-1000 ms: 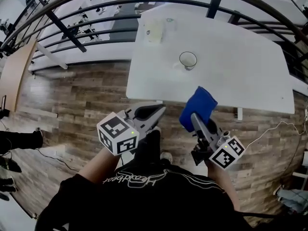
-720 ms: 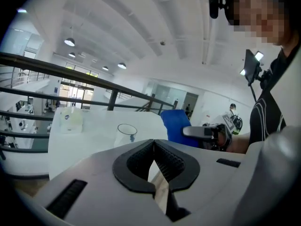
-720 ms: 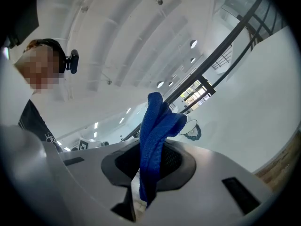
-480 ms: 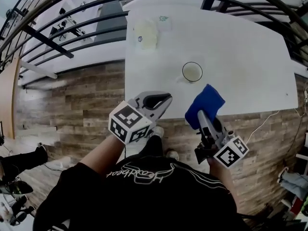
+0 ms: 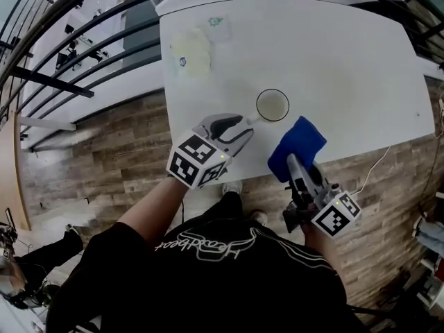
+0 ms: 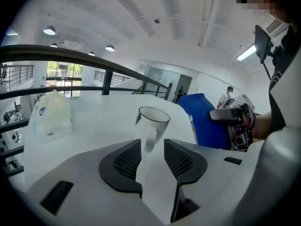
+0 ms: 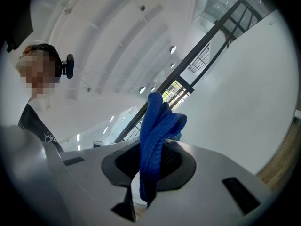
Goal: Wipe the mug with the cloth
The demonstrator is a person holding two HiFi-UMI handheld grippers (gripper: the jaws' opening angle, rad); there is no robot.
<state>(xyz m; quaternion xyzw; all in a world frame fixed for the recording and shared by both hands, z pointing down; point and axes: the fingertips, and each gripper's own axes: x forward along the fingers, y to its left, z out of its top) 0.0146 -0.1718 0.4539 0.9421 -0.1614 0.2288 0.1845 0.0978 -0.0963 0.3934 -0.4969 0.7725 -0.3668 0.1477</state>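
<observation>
Cloth (image 5: 298, 144): solid blue. Mug (image 5: 272, 105): pale, possibly translucent, dark rim. Table (image 5: 347, 61): white. Floor (image 5: 104, 165): brown-grey wood planks. Left gripper (image 5: 244, 126): grey, black pads, cube with black-and-white squares. Shirt (image 5: 201, 283): black, white script.

Shirt (image 5: 208, 283): I see black, black sleeves, white script print, lower centre.
Left gripper (image 5: 244, 126): pale grey shell, black mesh pads (image 6: 128, 160).
Right gripper (image 5: 291, 164): grey, darker body.
Cubes (image 5: 196, 161): white, black square markers.

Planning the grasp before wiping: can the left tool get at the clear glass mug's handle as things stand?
Probably yes. The left tool has just been opening its jaws; the handle of the clear glass mug stands at the gap's mouth, not pressed, with only bare white table around.
</observation>
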